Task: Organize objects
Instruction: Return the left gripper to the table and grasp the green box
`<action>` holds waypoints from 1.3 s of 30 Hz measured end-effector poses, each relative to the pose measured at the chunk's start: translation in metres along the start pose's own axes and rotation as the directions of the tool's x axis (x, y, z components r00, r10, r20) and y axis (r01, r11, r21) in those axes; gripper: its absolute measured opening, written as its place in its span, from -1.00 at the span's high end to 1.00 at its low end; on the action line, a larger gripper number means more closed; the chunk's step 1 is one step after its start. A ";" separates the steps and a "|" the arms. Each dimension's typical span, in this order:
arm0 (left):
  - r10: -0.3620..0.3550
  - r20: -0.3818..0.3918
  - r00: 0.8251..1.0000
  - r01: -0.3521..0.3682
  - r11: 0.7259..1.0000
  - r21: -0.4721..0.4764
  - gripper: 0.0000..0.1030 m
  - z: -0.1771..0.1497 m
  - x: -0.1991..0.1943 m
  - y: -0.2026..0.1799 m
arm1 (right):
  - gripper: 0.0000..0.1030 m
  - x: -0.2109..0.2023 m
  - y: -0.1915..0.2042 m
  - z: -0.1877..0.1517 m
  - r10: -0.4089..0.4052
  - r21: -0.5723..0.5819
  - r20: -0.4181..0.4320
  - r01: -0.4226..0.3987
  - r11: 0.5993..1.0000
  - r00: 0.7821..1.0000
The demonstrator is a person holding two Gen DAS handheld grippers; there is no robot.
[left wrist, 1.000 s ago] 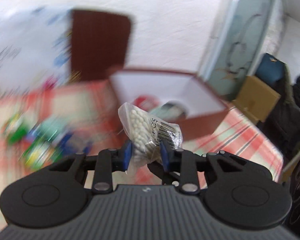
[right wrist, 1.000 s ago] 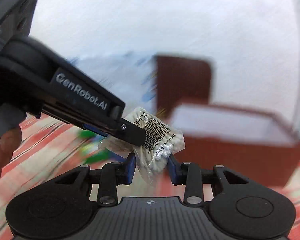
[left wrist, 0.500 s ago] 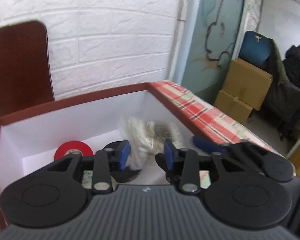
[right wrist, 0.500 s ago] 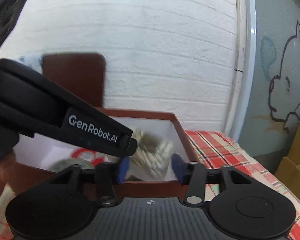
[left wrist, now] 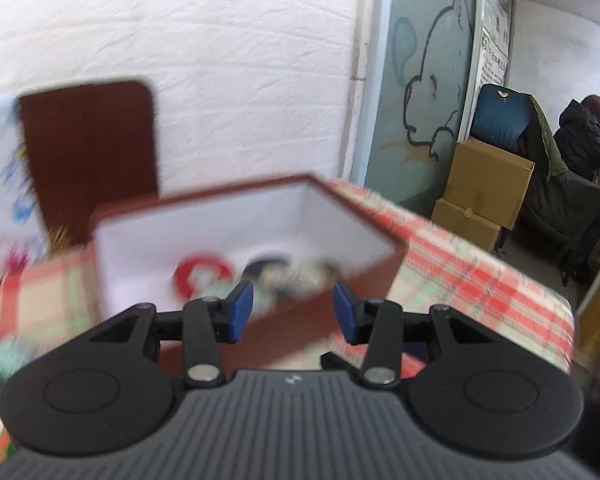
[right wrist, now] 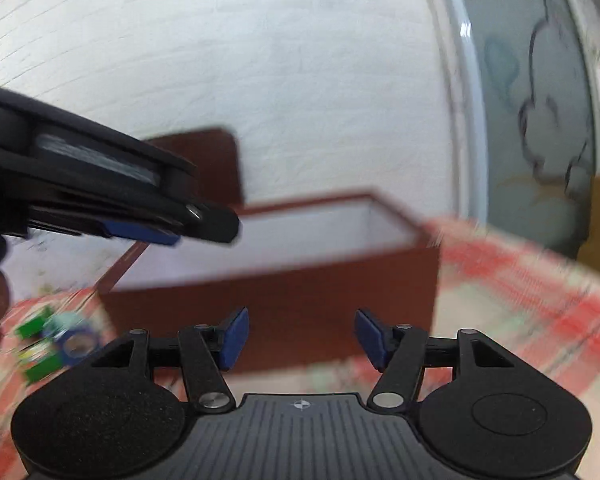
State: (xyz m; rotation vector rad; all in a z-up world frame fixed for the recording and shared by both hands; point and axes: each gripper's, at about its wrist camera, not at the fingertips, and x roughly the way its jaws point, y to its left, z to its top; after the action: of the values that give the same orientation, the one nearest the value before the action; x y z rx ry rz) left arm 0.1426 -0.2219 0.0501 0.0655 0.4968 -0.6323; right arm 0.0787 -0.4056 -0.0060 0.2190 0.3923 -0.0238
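Observation:
A brown box (left wrist: 392, 258) with a white inside stands on the red checked tablecloth; it also shows in the right wrist view (right wrist: 284, 292). Inside it lie a red tape roll (left wrist: 204, 276), a dark round thing (left wrist: 266, 266) and the blurred bag of cotton swabs (left wrist: 304, 274). My left gripper (left wrist: 293, 312) is open and empty just in front of the box's near wall. My right gripper (right wrist: 301, 338) is open and empty, also in front of the box. The left gripper's fingers (right wrist: 204, 224) reach in from the left in the right wrist view.
The box lid (left wrist: 90, 152) leans on the white brick wall behind. Small green and blue items (right wrist: 52, 340) lie on the cloth at left. Cardboard boxes (left wrist: 484, 192), a chair and a seated person (left wrist: 584, 140) are off to the right beyond the table edge.
Both grippers have opened wider and pulled back from over the box. The bag of cotton swabs, held by both a second ago, now lies inside the box.

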 end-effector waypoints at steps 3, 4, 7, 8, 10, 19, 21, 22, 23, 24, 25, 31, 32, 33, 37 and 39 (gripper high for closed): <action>0.090 -0.073 0.993 -0.093 0.995 -0.031 0.07 -0.045 -0.028 0.031 | -0.14 0.009 0.022 -0.026 0.080 0.007 -0.155 -0.080 0.997 0.985; 0.136 -0.113 0.984 -0.142 0.989 -0.044 0.07 -0.062 -0.034 0.045 | -0.14 0.011 0.033 -0.031 0.102 -0.017 -0.191 -0.107 0.994 0.976; 0.295 -0.241 0.925 -0.328 0.939 -0.109 0.08 -0.105 -0.050 0.094 | -0.16 0.014 0.068 -0.037 0.151 -0.128 -0.222 -0.182 0.975 0.963; 0.336 -0.275 0.901 -0.382 0.914 -0.136 0.08 -0.116 -0.056 0.110 | -0.16 0.017 0.077 -0.039 0.172 -0.141 -0.240 -0.209 0.968 0.955; 0.399 -0.282 0.872 -0.457 0.870 -0.183 0.08 -0.131 -0.071 0.138 | -0.21 0.020 0.097 -0.045 0.176 -0.182 -0.253 -0.225 0.957 0.951; 0.595 -0.159 0.788 -0.615 0.745 -0.261 -0.46 -0.158 -0.086 0.215 | -0.11 0.058 0.165 -0.040 0.245 -0.283 -0.261 -0.316 0.906 0.934; 0.602 -0.156 0.783 -0.620 0.739 -0.264 -0.47 -0.155 -0.084 0.222 | -0.10 0.066 0.183 -0.037 0.295 -0.285 -0.265 -0.367 0.886 0.918; 0.603 -0.154 0.783 -0.620 0.739 -0.264 -0.47 -0.155 -0.083 0.222 | -0.09 0.072 0.192 -0.035 0.309 -0.292 -0.268 -0.383 0.876 0.912; 0.603 -0.149 0.784 -0.619 0.740 -0.263 -0.47 -0.156 -0.084 0.222 | -0.07 0.078 0.203 -0.036 0.311 -0.308 -0.269 -0.387 0.869 0.912; 0.600 -0.145 0.786 -0.615 0.741 -0.268 -0.47 -0.157 -0.085 0.222 | -0.08 0.087 0.212 -0.037 0.304 -0.327 -0.274 -0.385 0.863 0.913; 0.595 -0.140 0.792 -0.608 0.743 -0.280 -0.47 -0.158 -0.087 0.223 | -0.10 0.098 0.221 -0.038 0.291 -0.349 -0.286 -0.382 0.856 0.913; 0.570 -0.119 0.813 -0.575 0.752 -0.324 -0.45 -0.163 -0.092 0.226 | -0.42 0.130 0.241 -0.031 0.300 -0.400 -0.304 -0.407 0.821 0.904; 0.568 -0.118 0.815 -0.572 0.753 -0.326 -0.46 -0.164 -0.092 0.226 | -0.31 0.132 0.241 -0.030 0.314 -0.388 -0.314 -0.423 0.819 0.896; 0.566 -0.118 0.816 -0.570 0.753 -0.327 -0.46 -0.164 -0.092 0.226 | -0.22 0.130 0.240 -0.029 0.321 -0.385 -0.318 -0.431 0.816 0.892; 0.566 -0.118 0.816 -0.570 0.754 -0.327 -0.46 -0.163 -0.092 0.225 | -0.13 0.109 0.232 -0.035 0.304 -0.409 -0.307 -0.414 0.813 0.902; 0.567 -0.118 0.815 -0.571 0.754 -0.325 -0.47 -0.164 -0.092 0.225 | -0.13 0.092 0.220 -0.040 0.300 -0.394 -0.307 -0.407 0.824 0.903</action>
State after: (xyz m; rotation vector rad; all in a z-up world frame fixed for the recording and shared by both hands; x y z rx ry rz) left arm 0.1397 0.0447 -0.0714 -0.1143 0.5605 0.0688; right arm 0.1631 -0.1804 -0.0316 -0.1729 0.5751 0.4676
